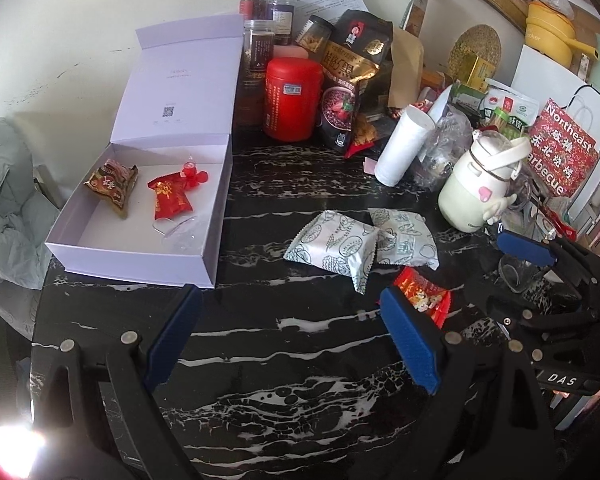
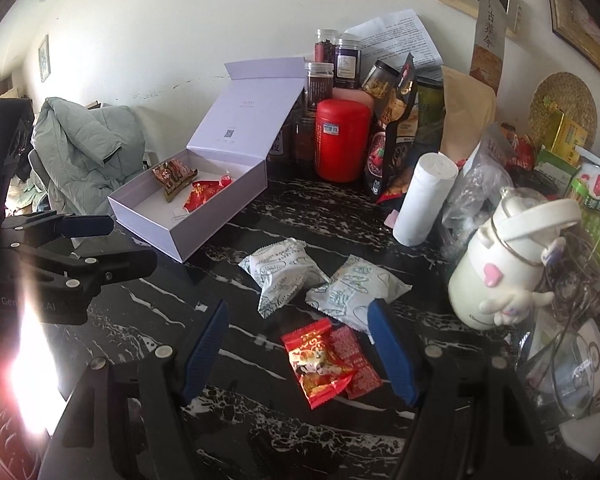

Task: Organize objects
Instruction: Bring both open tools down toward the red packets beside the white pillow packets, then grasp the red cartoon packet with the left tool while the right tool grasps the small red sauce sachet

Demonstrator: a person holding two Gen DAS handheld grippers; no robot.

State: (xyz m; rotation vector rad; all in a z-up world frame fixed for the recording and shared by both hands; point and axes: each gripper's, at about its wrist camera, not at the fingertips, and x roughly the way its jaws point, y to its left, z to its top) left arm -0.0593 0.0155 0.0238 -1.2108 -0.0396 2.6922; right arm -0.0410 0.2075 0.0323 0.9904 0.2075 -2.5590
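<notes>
we see left gripper (image 1: 292,332) jaws wide over black marble table (image 1: 300,360), lavender box (image 1: 140,256) left of it, two white packets (image 1: 364,244) beyond, red snack packet (image 1: 422,292) at right finger

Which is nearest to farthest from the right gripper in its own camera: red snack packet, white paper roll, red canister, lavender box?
1. Red snack packet, between the right gripper's fingers.
2. White paper roll, ahead right.
3. Lavender box and red canister, farther back: too close to call.

Bare table (image 1: 284,360) is being left free in front of the lavender box (image 1: 140,256); beyond its right wall, passage is being blocked by white packets (image 1: 336,248) and a cream bottle (image 1: 472,196).
</notes>
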